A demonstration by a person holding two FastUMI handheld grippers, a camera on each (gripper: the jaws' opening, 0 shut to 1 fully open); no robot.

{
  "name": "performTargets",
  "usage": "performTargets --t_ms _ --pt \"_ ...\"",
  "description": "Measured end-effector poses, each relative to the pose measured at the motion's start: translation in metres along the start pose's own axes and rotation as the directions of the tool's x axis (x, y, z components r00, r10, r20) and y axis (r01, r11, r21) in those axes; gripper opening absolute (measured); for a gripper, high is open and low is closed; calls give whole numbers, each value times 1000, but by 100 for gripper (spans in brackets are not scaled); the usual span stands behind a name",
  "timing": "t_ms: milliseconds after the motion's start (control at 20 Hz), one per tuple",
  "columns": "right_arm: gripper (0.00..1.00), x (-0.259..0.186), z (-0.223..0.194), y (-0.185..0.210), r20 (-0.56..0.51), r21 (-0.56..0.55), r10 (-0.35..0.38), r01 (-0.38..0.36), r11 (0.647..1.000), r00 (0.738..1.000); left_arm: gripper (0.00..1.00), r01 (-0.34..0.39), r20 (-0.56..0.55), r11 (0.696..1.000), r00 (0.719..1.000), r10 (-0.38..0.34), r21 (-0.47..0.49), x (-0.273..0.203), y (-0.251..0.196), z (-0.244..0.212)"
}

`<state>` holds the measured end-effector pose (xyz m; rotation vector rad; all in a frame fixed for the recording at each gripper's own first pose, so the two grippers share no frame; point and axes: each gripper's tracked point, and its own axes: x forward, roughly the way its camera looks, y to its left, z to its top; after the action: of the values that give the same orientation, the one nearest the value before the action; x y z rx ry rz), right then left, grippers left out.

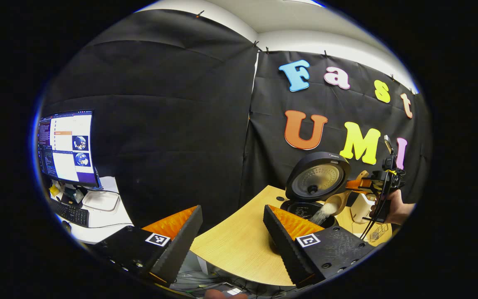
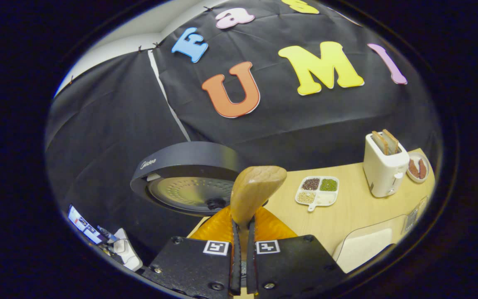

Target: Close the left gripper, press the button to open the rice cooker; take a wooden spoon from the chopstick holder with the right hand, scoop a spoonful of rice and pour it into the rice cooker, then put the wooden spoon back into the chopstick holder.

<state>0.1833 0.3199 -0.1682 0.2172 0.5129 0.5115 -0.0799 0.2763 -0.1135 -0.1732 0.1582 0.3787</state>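
Rice (image 1: 321, 214) falls from the wooden spoon (image 1: 340, 202) into the open rice cooker (image 1: 311, 207) on our desk (image 1: 239, 245), right tool (image 2: 242, 232) pinching the spoon w/ both fingers, left tool (image 1: 232, 232) spread wide.

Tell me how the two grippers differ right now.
The left gripper stands with its jaws wide apart and holds nothing; the right gripper is clamped on the wooden spoon. The left sits back over the table edge; the right tips rice into the open rice cooker. Both carry square markers.
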Motion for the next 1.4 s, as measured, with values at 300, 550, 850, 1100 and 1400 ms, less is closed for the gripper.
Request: performTargets --t_ms 300,550,850,1100,1400 --pt "11 -5 14 17 38 -184 -28 35 982 999 95 -8 5 1000 1000 8 -14 -1 6 -2" --pt "10 -6 23 30 61 -304 -44 61 951 997 95 -9 17 1000 1000 10 -22 -2 12 -1" --pt "11 -17 40 54 143 -475 -48 111 873 989 95 7 22 1000 1000 -7 1 1 13 1" --pt "11 -21 43 64 165 -523 -33 116 845 986 95 23 41 1000 999 -24 4 3 8 12" --pt "11 -32 46 57 147 -434 -26 89 896 989 95 33 63 999 997 -33 4 -2 -6 22"
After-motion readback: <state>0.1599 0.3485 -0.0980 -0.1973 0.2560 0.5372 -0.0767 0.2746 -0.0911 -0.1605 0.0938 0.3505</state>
